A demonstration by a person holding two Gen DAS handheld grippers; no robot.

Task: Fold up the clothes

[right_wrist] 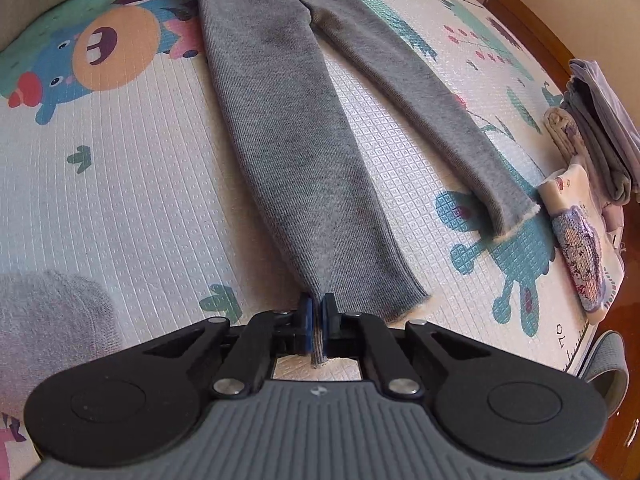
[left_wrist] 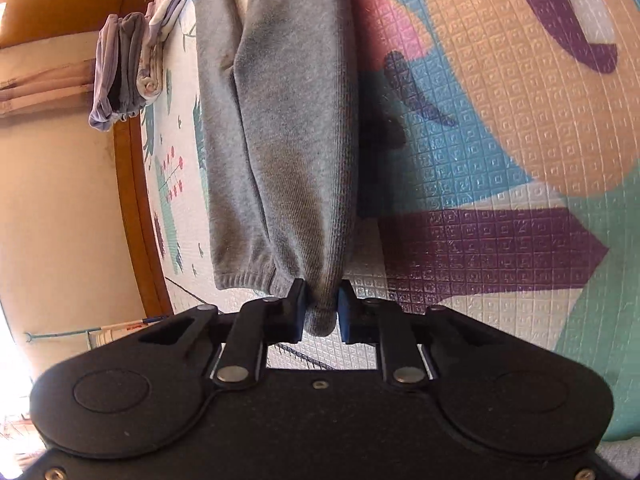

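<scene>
Grey knit trousers (right_wrist: 296, 152) lie flat on a colourful play mat (right_wrist: 120, 184), legs spread toward the camera. My right gripper (right_wrist: 317, 322) is shut on the cuff corner of the nearer leg, cloth pinched between its blue pads. The other leg (right_wrist: 432, 92) runs off to the right, its cuff free on the mat. In the left wrist view the trousers (left_wrist: 288, 120) stretch away from the camera. My left gripper (left_wrist: 322, 314) is shut on a bunched fold at the ribbed waistband end.
A stack of folded clothes (right_wrist: 592, 152) sits at the mat's right edge, also seen as folded clothes (left_wrist: 128, 68) in the left wrist view. Another grey garment (right_wrist: 44, 320) lies at the lower left. Wooden floor (right_wrist: 624, 320) borders the mat.
</scene>
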